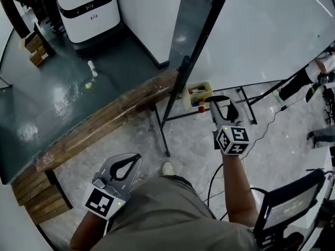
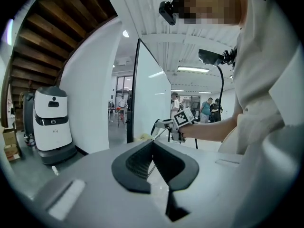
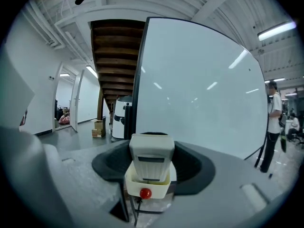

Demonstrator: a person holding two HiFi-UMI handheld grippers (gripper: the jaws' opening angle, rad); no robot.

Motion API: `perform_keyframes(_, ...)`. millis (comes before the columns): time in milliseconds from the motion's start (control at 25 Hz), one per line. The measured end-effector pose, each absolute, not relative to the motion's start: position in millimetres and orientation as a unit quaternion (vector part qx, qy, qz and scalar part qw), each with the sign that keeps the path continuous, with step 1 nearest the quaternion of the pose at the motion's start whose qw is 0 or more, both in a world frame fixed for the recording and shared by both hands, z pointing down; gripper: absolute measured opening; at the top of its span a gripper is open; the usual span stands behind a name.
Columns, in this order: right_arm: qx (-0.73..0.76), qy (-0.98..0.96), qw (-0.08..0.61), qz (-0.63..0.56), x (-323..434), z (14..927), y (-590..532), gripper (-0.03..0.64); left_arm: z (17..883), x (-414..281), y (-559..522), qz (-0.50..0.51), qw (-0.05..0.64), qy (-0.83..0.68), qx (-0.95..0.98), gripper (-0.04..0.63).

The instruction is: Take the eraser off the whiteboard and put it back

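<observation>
Right gripper: jaws closed to the width of the eraser, one dark ribbed pad tight against each long side, no gap visible. The eraser stands upright. It is a pale grey plastic block with rounded corners, a recessed slot across its face and fine vertical ribs below that.

Eraser position: its lower end dips behind the front wall of the tray. The tray is a small cream plastic box with a round red cap at its front. It hangs on the stand just below the whiteboard. The board surface is smooth, white and glossy, with light streaks on it.

Obstructions: the board's dark post runs just left of the tray. The tray wall blocks the eraser's bottom edge.

Left gripper: jaws together at the tips, nothing between them. It is held low, well apart from the board.

Surroundings:
- A rough wooden beam lies across the floor left of the stand. The floor beyond it is glossy green.
- A white rounded robot stands past the beam, with cardboard boxes near it.
- Black cables trail over the speckled grey floor by the right arm.
- A person stands beyond the board's right edge.
</observation>
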State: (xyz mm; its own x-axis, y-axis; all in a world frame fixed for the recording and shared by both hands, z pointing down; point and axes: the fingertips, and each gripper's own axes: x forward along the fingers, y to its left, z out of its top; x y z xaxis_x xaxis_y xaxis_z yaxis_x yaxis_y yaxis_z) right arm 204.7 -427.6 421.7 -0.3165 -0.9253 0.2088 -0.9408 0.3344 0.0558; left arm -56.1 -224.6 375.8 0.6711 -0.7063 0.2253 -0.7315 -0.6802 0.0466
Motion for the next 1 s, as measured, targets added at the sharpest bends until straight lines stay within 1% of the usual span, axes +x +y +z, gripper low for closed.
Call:
perform_keyframes(680,0.552,-0.818,0.14,0.084,209,503,-486,0.261,385,-24,-272,0.13,0.092,-0.419,0.894,0.008)
perform_keyframes(1000,0.546,-0.819,0.157,0.083,204,520,-487,0.261,389,-18,-280,0.132,0.095,-0.42,0.893,0.008)
